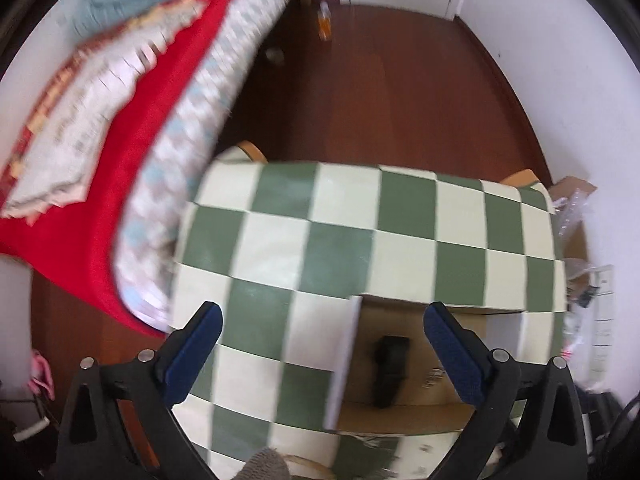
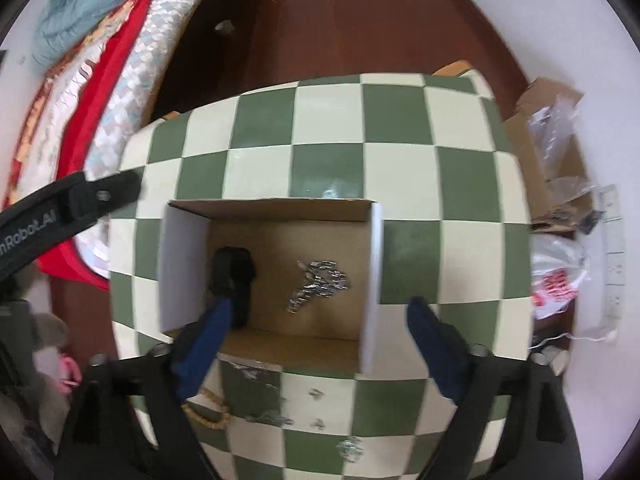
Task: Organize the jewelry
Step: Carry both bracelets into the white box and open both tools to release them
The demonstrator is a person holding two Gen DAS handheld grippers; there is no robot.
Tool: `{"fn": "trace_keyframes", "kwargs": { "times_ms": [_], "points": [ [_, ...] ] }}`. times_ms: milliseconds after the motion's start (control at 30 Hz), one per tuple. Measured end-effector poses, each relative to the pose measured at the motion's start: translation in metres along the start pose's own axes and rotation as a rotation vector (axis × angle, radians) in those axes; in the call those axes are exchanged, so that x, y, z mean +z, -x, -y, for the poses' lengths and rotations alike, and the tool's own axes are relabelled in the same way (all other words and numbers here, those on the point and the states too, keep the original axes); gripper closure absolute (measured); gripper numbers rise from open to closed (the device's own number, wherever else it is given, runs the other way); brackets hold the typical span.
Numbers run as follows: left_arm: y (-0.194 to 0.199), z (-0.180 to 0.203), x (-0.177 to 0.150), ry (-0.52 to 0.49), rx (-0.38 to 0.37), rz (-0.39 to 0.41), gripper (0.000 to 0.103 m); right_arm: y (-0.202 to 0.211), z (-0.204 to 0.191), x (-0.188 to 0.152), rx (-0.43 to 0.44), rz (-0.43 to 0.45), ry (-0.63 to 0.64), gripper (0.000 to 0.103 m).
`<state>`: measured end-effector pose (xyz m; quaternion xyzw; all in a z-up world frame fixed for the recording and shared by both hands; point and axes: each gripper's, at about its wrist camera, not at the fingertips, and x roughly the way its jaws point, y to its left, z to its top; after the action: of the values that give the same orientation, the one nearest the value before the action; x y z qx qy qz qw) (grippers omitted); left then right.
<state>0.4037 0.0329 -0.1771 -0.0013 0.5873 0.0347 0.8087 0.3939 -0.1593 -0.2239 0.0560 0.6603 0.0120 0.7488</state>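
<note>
Right gripper (image 2: 316, 340) open, over cardboard box (image 2: 280, 208) — silver jewelry (image 2: 320, 286) inside

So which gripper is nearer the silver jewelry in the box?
Right. The right gripper hangs open just above the box holding the silver jewelry; the left gripper is off to the box's left side.

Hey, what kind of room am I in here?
Most likely a bedroom at home: a bed with a red blanket stands beside a checkered table, on a dark wooden floor. A cardboard box on the table holds jewelry.
</note>
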Motion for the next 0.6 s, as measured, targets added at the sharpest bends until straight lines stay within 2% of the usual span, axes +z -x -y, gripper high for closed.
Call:
{"fn": "trace_keyframes", "kwargs": {
  "times_ms": [100,233,400,600],
  "points": [
    [0.005,-0.007,-0.02,-0.027,0.039,0.051,0.0,0.003,-0.003,-0.011,-0.076,0.007,0.016,0.005],
    [-0.002,-0.012,-0.049,-0.053,0.06,0.038,0.0,0.003,-0.005,-0.029,-0.136,0.021,0.025,0.003],
    [-0.006,-0.016,-0.075,-0.049,0.048,0.017,0.0,0.003,-0.004,-0.052,-0.145,0.028,0.008,0.003],
    [0.022,-0.014,-0.097,-0.065,0.039,0.072,0.0,0.018,-0.006,-0.075,-0.124,0.072,-0.01,0.001]
  ]
}}
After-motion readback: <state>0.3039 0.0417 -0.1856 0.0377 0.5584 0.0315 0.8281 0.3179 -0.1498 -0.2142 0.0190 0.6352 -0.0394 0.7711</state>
